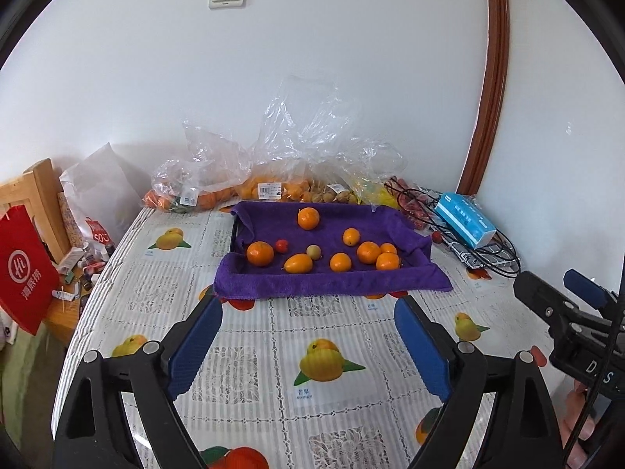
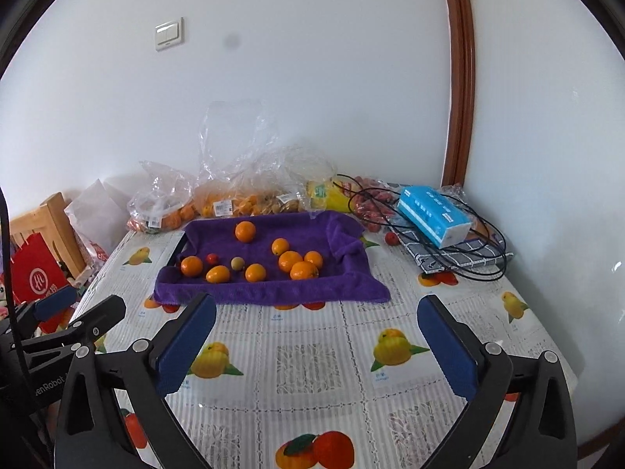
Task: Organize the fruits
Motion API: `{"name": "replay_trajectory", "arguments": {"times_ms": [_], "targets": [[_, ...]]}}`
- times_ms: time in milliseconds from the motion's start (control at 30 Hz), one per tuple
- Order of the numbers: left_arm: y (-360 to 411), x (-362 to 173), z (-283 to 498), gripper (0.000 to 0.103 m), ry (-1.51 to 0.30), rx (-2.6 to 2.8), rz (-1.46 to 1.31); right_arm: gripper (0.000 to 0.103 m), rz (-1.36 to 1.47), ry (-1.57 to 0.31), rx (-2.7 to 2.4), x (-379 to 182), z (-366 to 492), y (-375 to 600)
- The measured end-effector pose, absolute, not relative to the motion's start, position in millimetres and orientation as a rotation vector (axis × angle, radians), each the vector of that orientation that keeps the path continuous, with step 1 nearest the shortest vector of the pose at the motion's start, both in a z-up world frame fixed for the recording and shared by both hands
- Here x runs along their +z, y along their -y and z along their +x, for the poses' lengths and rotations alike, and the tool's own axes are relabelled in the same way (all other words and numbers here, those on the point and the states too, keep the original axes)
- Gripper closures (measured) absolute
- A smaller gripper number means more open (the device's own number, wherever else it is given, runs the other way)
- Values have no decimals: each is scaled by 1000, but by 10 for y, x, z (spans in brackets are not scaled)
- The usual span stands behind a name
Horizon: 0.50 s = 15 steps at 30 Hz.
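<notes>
— While both claws hang over the table's near edge, are they holding anything?
— No. The left gripper (image 1: pixel 308 336) and right gripper (image 2: pixel 316 342) gape empty. Farther back, oranges (image 1: pixel 260 253) sit on the purple towel (image 1: pixel 312 281), with bags (image 1: pixel 218 187) at the far edge.

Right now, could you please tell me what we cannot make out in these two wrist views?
- Tray under the purple towel: only a dark edge shows at the left in both views; the towel covers the rest.
- Bagged fruit: crinkled clear plastic blurs it, so no count in either view.
- Price label: print too small.
- Right gripper in the left wrist view: cut off by the frame edge.
</notes>
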<state>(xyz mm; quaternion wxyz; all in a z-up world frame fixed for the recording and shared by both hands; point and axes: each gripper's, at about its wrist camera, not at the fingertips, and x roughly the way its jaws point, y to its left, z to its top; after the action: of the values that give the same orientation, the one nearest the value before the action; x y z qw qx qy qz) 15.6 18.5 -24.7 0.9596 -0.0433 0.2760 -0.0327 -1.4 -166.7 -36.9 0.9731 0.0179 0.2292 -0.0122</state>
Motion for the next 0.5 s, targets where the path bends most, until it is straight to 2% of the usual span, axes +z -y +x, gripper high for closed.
{"name": "replay_trajectory", "arguments": {"times_ms": [500], "targets": [[-135,-102,-158,11,-526,-55,-87,1,60,-445,-50,-393,-362,1852]]}}
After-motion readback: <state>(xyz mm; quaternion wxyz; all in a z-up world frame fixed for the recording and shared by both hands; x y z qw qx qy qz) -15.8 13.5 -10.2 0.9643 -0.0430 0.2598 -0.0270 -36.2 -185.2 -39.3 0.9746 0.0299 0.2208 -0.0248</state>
